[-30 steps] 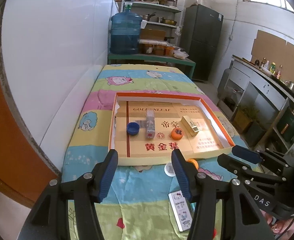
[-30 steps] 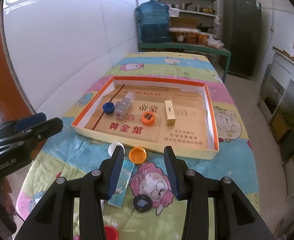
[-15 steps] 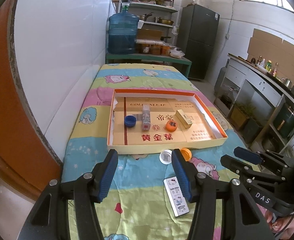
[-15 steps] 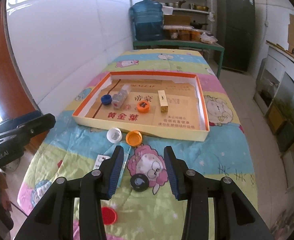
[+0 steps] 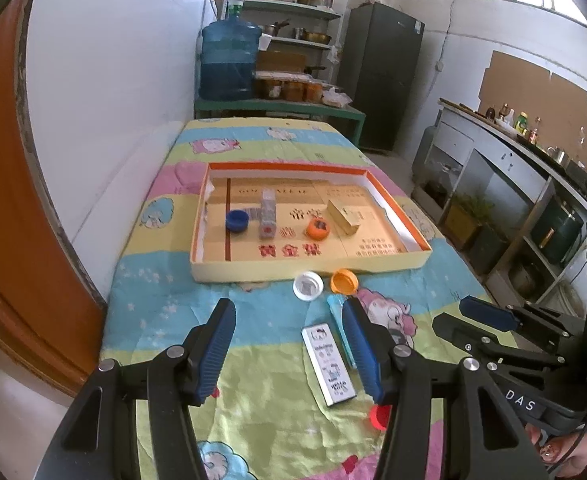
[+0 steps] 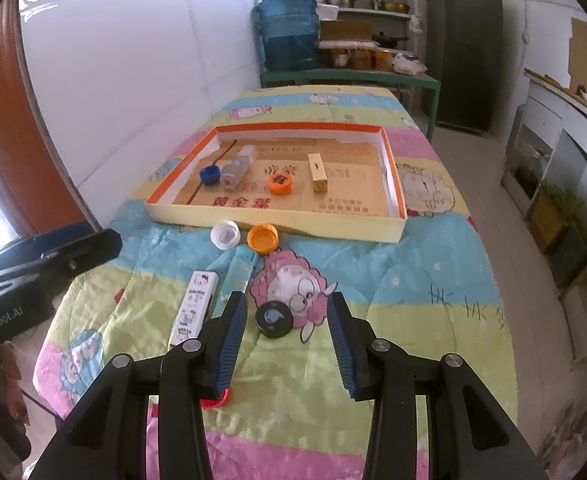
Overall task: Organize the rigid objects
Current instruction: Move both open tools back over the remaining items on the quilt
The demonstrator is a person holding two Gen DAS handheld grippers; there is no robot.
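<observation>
Hovering over the quilted counter (image 6: 433,280), both tongs are spread wide and hold nothing. The right tongs (image 6: 287,344) frame the black cap (image 6: 274,319), which lies just ahead between the fingers. Beside the left finger sit the teal box (image 6: 239,274) and the white cartoon box (image 6: 194,307), close together, with a red cap (image 6: 218,399) half hidden under that finger. Farther ahead, the white cap (image 6: 225,234) and orange cap (image 6: 263,237) lie just before the tray (image 6: 277,222), which already holds several pieces. The left tongs (image 5: 289,344) hang over bare cloth beside the cartoon box. My worry: a slanted descent could nudge the teal box, and the soft, wrinkled cloth may let the low cap tilt or skid away from closing fingers.
</observation>
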